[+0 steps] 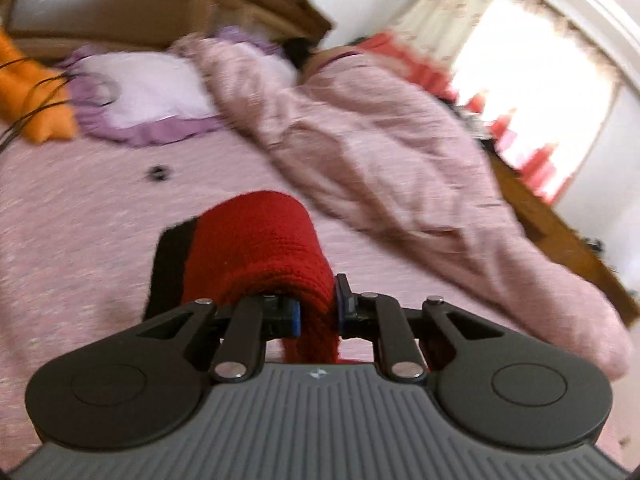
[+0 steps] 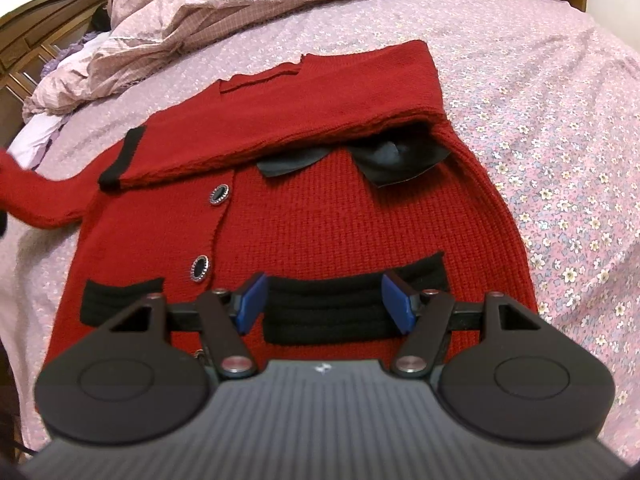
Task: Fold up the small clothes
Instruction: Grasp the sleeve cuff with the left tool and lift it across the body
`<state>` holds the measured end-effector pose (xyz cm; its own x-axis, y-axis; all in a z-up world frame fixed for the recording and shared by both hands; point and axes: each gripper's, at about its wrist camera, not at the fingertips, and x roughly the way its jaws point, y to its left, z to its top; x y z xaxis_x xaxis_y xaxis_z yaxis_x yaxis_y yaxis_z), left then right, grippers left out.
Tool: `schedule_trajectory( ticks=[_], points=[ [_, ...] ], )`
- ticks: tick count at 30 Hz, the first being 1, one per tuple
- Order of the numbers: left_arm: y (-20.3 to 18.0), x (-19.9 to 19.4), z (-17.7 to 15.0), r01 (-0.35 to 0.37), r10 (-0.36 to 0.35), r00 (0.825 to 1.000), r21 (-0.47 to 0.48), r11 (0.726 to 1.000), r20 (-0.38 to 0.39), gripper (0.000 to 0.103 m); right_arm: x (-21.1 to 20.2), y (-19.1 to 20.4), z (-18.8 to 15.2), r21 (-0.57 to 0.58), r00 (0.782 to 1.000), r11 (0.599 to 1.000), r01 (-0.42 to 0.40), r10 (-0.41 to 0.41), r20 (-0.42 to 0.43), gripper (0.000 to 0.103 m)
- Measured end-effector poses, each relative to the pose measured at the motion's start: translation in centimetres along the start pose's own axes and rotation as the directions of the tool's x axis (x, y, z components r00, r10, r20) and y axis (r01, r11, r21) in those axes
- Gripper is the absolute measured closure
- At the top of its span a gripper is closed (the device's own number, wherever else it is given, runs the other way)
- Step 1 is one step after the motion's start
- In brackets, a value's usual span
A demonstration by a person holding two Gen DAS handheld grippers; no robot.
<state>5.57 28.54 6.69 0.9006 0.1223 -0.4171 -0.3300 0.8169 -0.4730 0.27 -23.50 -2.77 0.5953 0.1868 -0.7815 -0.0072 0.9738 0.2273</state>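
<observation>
A red knitted cardigan (image 2: 320, 208) with black trim lies flat, front up, on the bed sheet (image 2: 540, 120). One sleeve (image 2: 304, 108) is folded across its chest, over a dark collar (image 2: 384, 160). Two buttons (image 2: 219, 194) run down the front. The other sleeve (image 2: 36, 196) rises off the bed at the left edge. In the left wrist view my left gripper (image 1: 318, 312) is shut on that red sleeve (image 1: 256, 248), whose black cuff (image 1: 172, 264) hangs to the left. My right gripper (image 2: 325, 300) stands open just above the black pocket band (image 2: 424, 272), holding nothing.
A crumpled pink quilt (image 1: 360, 128) fills the bed's far side. A lilac pillow (image 1: 152, 92) and an orange item (image 1: 40, 96) lie by the wooden headboard (image 1: 160, 12). A small black object (image 1: 159, 172) sits on the sheet. A bright curtained window (image 1: 532, 92) is on the right.
</observation>
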Motion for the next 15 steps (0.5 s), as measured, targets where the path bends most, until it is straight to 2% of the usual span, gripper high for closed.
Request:
schedule_trajectory(
  ticks=[3,7,15],
  points=[
    [-3.5,-0.5,0.2,0.083,-0.083,0.997,0.028,0.996,0.000,0.086,-0.3,-0.1,-0.1,0.005,1.000,1.000,-0.006,0.006,0.008,0.038],
    [-8.0,-0.8,-0.3,0.179,-0.178,0.984,0.063,0.982,-0.025,0.086,-0.8,-0.6,-0.4,0.014,1.000,1.000,-0.010,0.010,0.017,0.038],
    [-15.1,0.0,-4.2,0.304,-0.289,0.948,0.109,0.947,-0.130,0.086,-1.4,-1.4,-1.0,0.038,0.999,0.999,-0.021,0.020,0.032,0.038]
  ],
)
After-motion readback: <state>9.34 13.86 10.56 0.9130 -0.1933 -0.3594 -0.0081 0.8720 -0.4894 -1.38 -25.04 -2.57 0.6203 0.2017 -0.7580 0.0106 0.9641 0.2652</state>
